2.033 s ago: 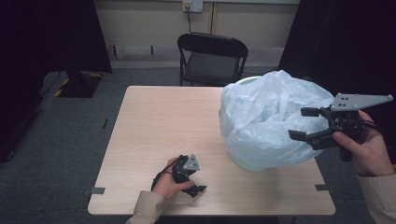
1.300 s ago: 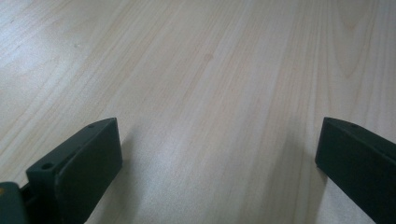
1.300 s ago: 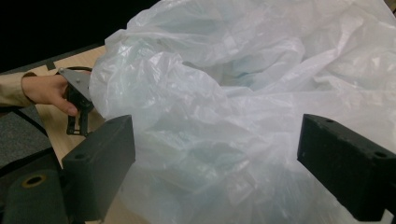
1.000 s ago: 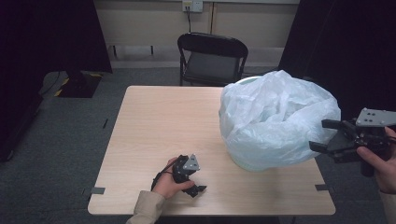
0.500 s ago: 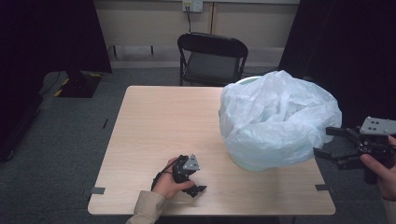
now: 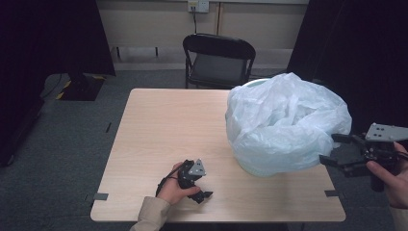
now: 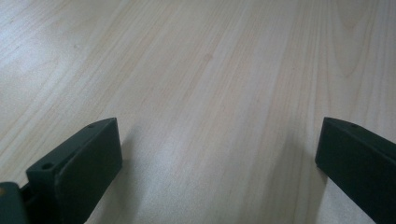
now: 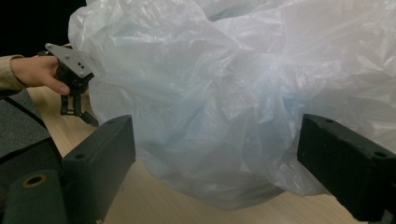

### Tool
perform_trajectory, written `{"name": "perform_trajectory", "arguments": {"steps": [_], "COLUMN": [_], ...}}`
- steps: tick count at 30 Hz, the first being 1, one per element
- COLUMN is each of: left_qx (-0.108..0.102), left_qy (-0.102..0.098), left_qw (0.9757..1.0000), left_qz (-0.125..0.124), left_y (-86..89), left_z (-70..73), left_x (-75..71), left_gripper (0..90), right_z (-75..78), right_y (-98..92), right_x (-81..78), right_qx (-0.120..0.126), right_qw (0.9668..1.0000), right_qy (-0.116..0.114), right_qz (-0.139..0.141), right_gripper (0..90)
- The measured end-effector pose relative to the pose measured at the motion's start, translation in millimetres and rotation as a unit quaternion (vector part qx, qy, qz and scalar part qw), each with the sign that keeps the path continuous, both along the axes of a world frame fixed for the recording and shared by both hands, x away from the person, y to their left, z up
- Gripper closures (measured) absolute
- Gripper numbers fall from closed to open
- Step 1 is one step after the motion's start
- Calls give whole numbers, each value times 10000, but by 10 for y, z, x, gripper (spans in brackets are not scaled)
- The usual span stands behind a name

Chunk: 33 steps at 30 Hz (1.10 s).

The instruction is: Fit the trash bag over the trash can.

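A big pale translucent plastic bag (image 6: 284,125) billows over a round container whose light rim (image 6: 255,83) peeks out at the back, on the right half of the wooden table (image 6: 168,125). My right gripper (image 6: 329,149) hovers off the table's right edge, open, jaws pointing left at the bag's lower right side, just apart from it. In the right gripper view the bag (image 8: 233,93) bulges between and beyond the wide jaws of the right gripper (image 8: 215,154). My left gripper (image 6: 199,187) rests on the table near the front edge, open; the left gripper (image 7: 217,149) has bare wood between its jaws.
A black folding chair (image 6: 219,60) stands behind the table. Dark curtains hang left and right, over grey carpet. The left gripper (image 8: 77,112) also appears far off, left of the bag, in the right gripper view.
My right gripper has dropped from level with the bag's upper right side to low beside the table's right edge, still open. The left gripper has stayed put.
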<state>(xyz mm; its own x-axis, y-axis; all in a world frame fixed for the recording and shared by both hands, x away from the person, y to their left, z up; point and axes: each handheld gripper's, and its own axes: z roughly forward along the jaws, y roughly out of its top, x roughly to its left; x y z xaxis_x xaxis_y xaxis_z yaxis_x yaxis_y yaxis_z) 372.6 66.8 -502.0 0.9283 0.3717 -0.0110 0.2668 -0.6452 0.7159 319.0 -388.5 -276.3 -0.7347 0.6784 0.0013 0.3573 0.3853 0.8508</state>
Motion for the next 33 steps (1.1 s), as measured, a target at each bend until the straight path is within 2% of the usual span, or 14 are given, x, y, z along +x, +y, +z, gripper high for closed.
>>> {"name": "perform_trajectory", "arguments": {"steps": [20,33], "left_qx": [-3,2], "left_qy": [-1,3], "left_qw": [10000,10000], "left_qz": [-2,0], "left_y": [0,1], "left_z": [0,0], "left_x": [0,0], "left_gripper": [0,0], "right_z": [-248,-392], "right_y": [-28,-144], "right_x": [2,-130], "right_qx": [64,182], "right_qw": [9998,9996], "right_qy": [175,210], "right_qz": [-11,-54], "right_gripper": [107,107]}}
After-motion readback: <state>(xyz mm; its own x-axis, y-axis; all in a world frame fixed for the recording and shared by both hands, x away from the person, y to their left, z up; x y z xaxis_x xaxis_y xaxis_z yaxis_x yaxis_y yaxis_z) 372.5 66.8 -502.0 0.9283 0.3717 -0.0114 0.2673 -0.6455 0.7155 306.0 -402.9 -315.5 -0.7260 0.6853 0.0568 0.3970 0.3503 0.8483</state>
